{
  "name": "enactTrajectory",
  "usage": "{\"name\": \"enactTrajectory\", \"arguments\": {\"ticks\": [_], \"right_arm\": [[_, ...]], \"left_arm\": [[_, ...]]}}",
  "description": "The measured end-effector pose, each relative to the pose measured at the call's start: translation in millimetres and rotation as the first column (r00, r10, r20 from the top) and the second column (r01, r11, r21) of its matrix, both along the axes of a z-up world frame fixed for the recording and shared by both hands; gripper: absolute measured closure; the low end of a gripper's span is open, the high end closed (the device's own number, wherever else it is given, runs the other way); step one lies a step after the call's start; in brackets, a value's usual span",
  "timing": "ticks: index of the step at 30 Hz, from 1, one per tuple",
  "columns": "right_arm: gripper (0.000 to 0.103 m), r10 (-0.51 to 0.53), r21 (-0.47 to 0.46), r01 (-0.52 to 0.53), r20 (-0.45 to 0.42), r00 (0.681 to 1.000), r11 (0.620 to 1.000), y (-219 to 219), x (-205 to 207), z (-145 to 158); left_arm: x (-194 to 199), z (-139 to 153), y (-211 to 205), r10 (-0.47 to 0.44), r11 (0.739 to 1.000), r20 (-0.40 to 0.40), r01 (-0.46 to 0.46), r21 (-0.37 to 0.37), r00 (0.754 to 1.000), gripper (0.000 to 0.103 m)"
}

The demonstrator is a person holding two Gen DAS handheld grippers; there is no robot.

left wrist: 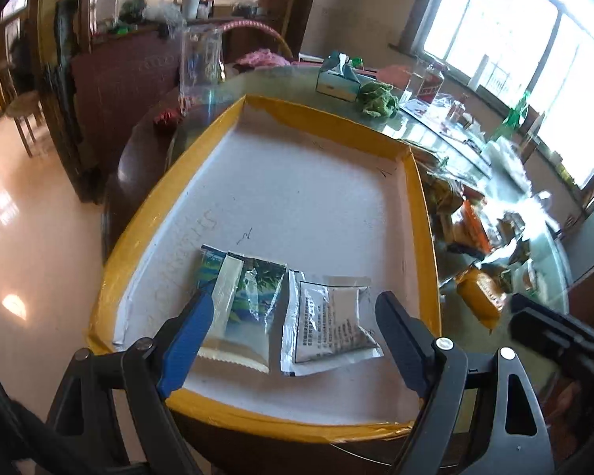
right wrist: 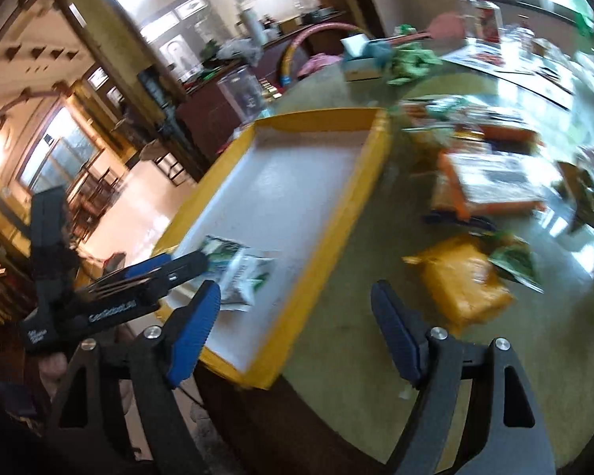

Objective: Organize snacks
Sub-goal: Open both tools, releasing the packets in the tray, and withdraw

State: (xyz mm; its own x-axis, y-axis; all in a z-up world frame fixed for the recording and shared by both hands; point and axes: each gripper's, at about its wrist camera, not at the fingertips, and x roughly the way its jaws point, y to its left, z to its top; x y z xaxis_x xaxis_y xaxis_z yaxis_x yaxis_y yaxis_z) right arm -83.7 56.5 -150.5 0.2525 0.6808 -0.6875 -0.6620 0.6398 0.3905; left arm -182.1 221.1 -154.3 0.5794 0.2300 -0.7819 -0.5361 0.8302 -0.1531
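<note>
Packets in yellow-rimmed tray: green-printed one beside white text-side one; both claws wide, empty.

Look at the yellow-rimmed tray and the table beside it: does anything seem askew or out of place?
Only two packets lie in the tray, near its front edge, side by side and slightly crooked. The other snacks, including an orange packet, sit in a loose jumble on the table. Nothing looks spilled or torn.
</note>
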Motion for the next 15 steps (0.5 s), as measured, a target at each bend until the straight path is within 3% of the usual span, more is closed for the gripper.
{"name": "enactTrajectory", "arguments": {"ticks": [3,9,15], "right_arm": [[0.024,-0.040,-0.004,0.040,-0.010,0.999,0.999,-21,5,-2],[0.024,-0.111,-0.019,0.111,-0.035,0.993,0.994,-67,17,-14],[0.024,-0.120,-0.031,0.119,-0.046,0.992,0.992,-96,17,-19]], "left_arm": [[4,1,-14,0.013,0.999,-0.080,-0.010,0.046,0.997,0.019],[-3,18,-52,-0.018,0.995,-0.039,0.021,0.097,0.999,0.019],[-4,23,-85,-0.057,0.996,-0.021,0.058,0.067,0.998,0.019]]}}
